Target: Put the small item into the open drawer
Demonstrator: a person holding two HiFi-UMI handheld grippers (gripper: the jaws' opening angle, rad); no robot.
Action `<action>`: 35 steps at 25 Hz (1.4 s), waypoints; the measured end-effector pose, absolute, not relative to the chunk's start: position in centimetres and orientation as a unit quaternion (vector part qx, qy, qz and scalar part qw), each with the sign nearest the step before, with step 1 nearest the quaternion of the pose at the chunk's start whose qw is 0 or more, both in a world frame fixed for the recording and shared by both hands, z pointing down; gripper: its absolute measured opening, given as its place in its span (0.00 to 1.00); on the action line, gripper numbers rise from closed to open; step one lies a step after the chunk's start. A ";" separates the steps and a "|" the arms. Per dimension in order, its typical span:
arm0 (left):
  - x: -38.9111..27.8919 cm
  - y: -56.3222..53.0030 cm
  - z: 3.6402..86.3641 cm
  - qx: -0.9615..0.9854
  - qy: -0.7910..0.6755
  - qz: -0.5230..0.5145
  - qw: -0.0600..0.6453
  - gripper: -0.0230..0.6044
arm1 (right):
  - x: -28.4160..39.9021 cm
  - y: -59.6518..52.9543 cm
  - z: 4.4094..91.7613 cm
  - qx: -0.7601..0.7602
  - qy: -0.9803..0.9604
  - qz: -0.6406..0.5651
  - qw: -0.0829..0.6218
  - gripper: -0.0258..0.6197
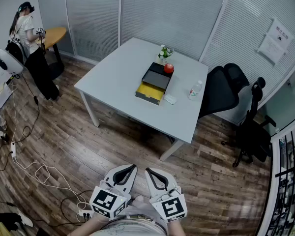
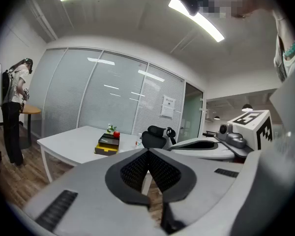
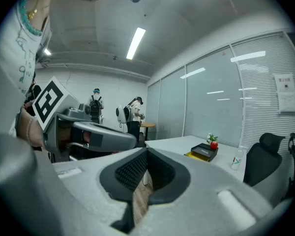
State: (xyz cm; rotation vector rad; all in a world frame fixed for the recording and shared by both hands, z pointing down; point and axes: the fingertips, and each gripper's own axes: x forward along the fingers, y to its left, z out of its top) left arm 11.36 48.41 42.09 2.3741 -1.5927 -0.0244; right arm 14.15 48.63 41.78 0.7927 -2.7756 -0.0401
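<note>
On the white table [image 1: 118, 77] far ahead stands a black drawer unit [image 1: 157, 76] with its yellow drawer [image 1: 150, 93] pulled open. A red apple [image 1: 168, 68] rests on top of the unit. A small white item [image 1: 170, 99] lies on the table just right of the drawer. Both grippers hang low near my body, well short of the table. My left gripper [image 1: 131, 167] and right gripper [image 1: 150, 171] are side by side, both shut and empty. The drawer unit [image 2: 108, 144] looks small and distant beyond the left gripper [image 2: 147, 151], and the unit [image 3: 205, 152] is equally far beyond the right gripper [image 3: 146, 151].
A small plant [image 1: 164, 53] and a water bottle [image 1: 195, 89] also stand on the table. A black office chair [image 1: 236, 100] is at its right side. A person [image 1: 27, 48] stands by a round wooden table [image 1: 54, 36] at far left. Cables [image 1: 39, 173] trail over the wooden floor.
</note>
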 end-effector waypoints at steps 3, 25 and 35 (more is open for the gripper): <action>12.4 49.1 42.0 0.822 -0.553 -0.010 0.137 0.03 | 15.0 49.4 41.1 0.272 -0.957 -0.024 0.103 0.04; 11.1 46.6 42.8 0.817 -0.559 -0.015 0.138 0.03 | 13.5 46.9 41.3 0.259 -0.959 -0.045 0.106 0.04; 8.4 39.4 42.5 0.845 -0.517 -0.006 0.136 0.03 | 10.1 40.3 40.6 0.288 -0.950 -0.045 0.111 0.04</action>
